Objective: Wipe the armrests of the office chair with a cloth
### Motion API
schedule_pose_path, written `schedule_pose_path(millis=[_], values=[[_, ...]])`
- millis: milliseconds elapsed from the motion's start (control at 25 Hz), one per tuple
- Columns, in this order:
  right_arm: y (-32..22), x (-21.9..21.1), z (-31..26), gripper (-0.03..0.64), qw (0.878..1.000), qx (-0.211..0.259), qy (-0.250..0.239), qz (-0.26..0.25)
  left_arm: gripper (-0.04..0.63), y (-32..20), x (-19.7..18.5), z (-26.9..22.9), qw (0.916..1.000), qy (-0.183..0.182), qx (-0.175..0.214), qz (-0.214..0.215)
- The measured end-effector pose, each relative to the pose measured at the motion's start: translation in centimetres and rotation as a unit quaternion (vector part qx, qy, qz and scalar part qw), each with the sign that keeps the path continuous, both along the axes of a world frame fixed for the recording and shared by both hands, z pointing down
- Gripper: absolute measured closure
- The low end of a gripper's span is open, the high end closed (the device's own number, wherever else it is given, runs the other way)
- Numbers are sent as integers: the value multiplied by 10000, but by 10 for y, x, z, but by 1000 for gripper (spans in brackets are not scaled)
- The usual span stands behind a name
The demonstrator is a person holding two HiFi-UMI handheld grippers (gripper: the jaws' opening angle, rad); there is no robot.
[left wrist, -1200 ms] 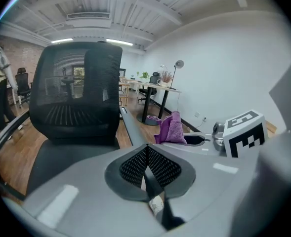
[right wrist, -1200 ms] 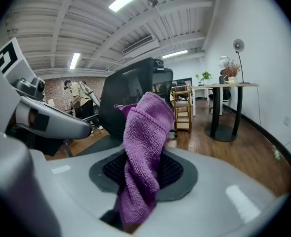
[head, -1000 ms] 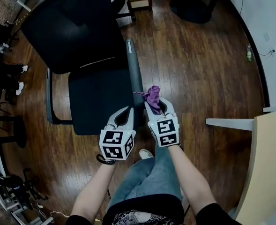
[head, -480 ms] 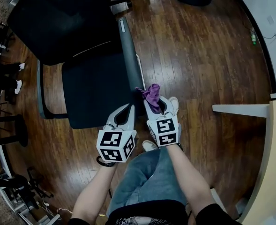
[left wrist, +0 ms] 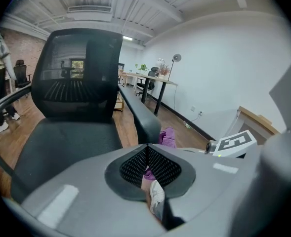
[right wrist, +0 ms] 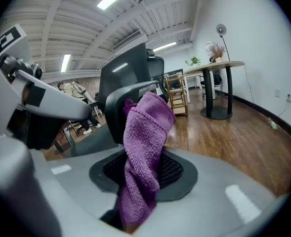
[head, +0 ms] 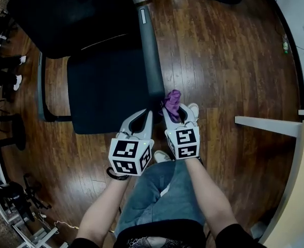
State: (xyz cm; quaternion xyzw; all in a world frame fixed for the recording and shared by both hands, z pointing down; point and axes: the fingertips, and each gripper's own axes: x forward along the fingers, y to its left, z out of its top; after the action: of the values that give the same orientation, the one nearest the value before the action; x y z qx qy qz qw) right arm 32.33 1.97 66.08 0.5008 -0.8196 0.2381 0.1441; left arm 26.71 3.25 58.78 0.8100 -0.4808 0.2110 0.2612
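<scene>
Bright ceiling strips, fisheye-warped edges, perhaps slight softness.

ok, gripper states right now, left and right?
Left gripper: closed, holding nothing.
Right gripper: closed on the purple cloth.

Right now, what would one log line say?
left gripper: shut, empty | right gripper: shut on purple cloth | cloth beside armrest, near end

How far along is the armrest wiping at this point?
Done: nothing visibly. In hand: right tool clamps the purple cloth at the front end of the near armrest; left tool shut, empty. Left: wiping along that armrest, then the far armrest.
</scene>
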Motion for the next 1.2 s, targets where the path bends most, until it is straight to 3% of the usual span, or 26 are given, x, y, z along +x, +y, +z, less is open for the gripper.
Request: schedule_pose_path(millis=[360,720,1200], values=[[5,10,-105,500,9987,433,281,23,590,-4,-1,-69,9989,328,296,-141],[-7,-33,-205,500,9948,931,310,-277,591,-15,-37,-135,9954,538,592,-522],[-82,-104,-212,500,9940,945,9,-556,590,-76,-100,-139,9931,405,622,-912]])
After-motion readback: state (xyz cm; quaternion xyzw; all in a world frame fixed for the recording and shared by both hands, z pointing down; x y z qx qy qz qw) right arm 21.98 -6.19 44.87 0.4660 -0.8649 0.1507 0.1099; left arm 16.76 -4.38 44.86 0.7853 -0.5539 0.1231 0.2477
